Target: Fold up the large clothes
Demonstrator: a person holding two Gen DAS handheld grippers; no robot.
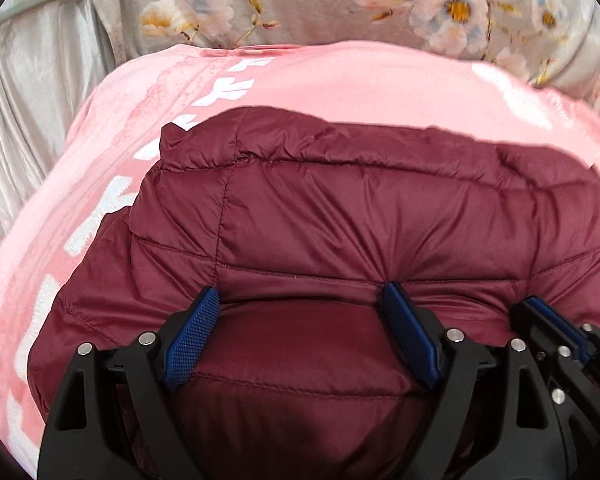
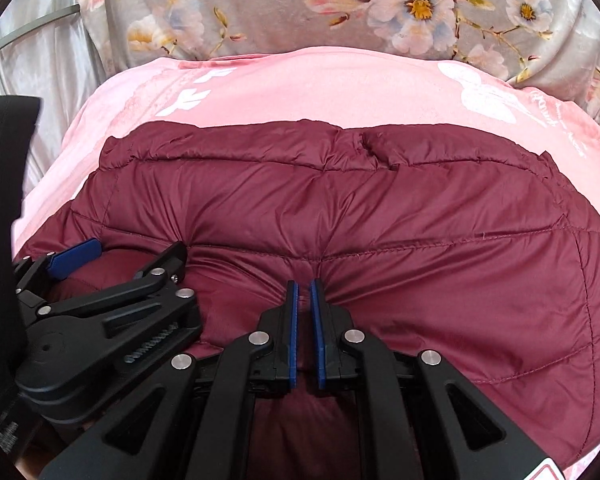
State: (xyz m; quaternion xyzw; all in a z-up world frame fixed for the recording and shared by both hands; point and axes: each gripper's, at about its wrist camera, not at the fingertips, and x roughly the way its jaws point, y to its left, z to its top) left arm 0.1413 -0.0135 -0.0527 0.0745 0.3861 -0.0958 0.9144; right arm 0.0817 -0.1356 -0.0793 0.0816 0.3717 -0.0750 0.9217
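Both grippers sat side by side at the near edge of a maroon quilted jacket [image 1: 340, 208]. Left gripper [image 1: 300, 320]: jaws spread wide, blue pads [image 1: 191, 336] standing apart over a puffed panel of the jacket, which bulged up between them without being pinched. Right gripper [image 2: 304, 300]: jaws nearly closed, leaving only a thin slot between the pads [image 2: 293, 332]. Fabric creases radiated from the right gripper's fingertips, and the tips pressed into the jacket surface; whether a fold of fabric was actually caught in the slot could not be determined.

From the right wrist view, the left gripper appeared at lower left, just beside the right one, angled toward the same panel.

Jacket position: laid flat, folded into a broad rectangular bundle with horizontal stitch lines running across it. It rested on a pink cloth [image 2: 340, 84] bearing white printed lettering and a white motif. That cloth lay over a grey floral cover [image 2: 259, 8]. Silvery satin fabric [image 1: 39, 120] hung at the far left.
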